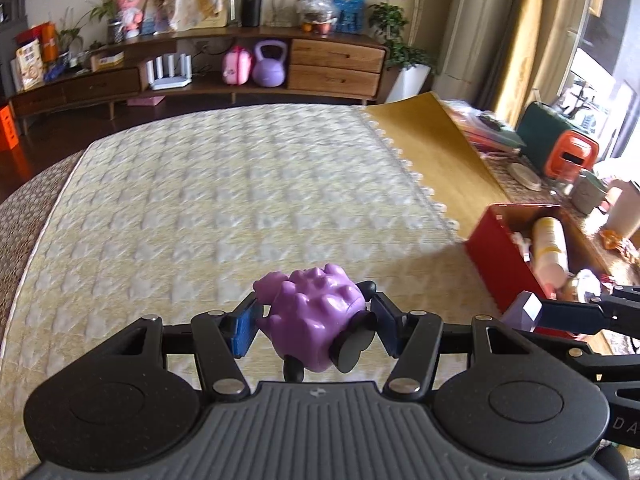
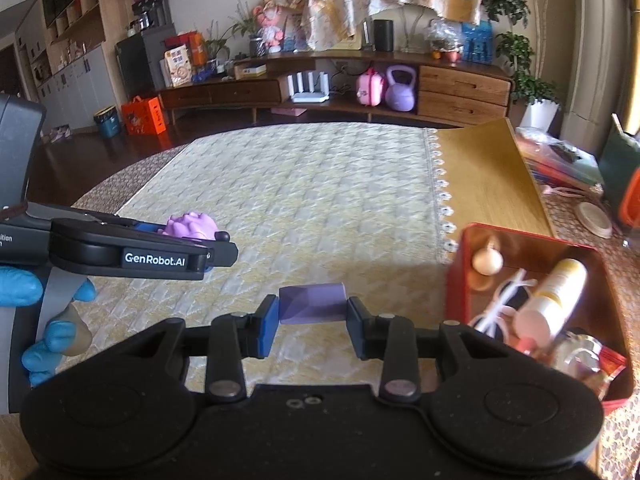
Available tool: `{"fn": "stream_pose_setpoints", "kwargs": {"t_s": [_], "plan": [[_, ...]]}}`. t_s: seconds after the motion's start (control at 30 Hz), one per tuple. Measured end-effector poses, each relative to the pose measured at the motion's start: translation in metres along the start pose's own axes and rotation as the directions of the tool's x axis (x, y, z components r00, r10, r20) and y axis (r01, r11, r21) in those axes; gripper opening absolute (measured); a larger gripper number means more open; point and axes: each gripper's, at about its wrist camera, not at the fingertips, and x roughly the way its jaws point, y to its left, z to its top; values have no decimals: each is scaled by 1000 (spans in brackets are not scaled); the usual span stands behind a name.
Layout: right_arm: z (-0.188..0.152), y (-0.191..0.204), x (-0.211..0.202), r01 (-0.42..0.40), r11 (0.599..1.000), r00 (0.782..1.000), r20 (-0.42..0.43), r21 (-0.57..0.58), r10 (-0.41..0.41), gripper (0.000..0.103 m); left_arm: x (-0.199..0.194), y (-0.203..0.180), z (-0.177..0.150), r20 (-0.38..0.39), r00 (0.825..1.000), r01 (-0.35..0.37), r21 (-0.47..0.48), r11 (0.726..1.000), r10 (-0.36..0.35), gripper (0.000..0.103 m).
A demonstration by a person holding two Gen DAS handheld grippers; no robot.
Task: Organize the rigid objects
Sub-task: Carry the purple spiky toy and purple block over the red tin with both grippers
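A knobbly purple toy with black wheels (image 1: 316, 312) is clamped between the fingers of the left gripper (image 1: 314, 322), about half open, low in the frame's centre. In the right wrist view, a faceted lilac block (image 2: 312, 304) is pinched by the narrower right gripper (image 2: 312, 314). Both are held clear above the quilted table cover (image 2: 320, 184), presumably for carrying to the red box (image 2: 456, 276) at lower right, where a cream bottle (image 2: 556, 292) and white glasses (image 2: 504, 300) are already collected.
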Motion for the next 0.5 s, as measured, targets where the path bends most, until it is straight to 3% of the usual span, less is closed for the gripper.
{"fn": "stream_pose_setpoints", "kwargs": {"t_s": [0.5], "plan": [[-24, -66, -39, 65, 995, 996, 55, 82, -69, 35, -6, -91, 18, 27, 995, 92, 127, 988, -96, 59]]}}
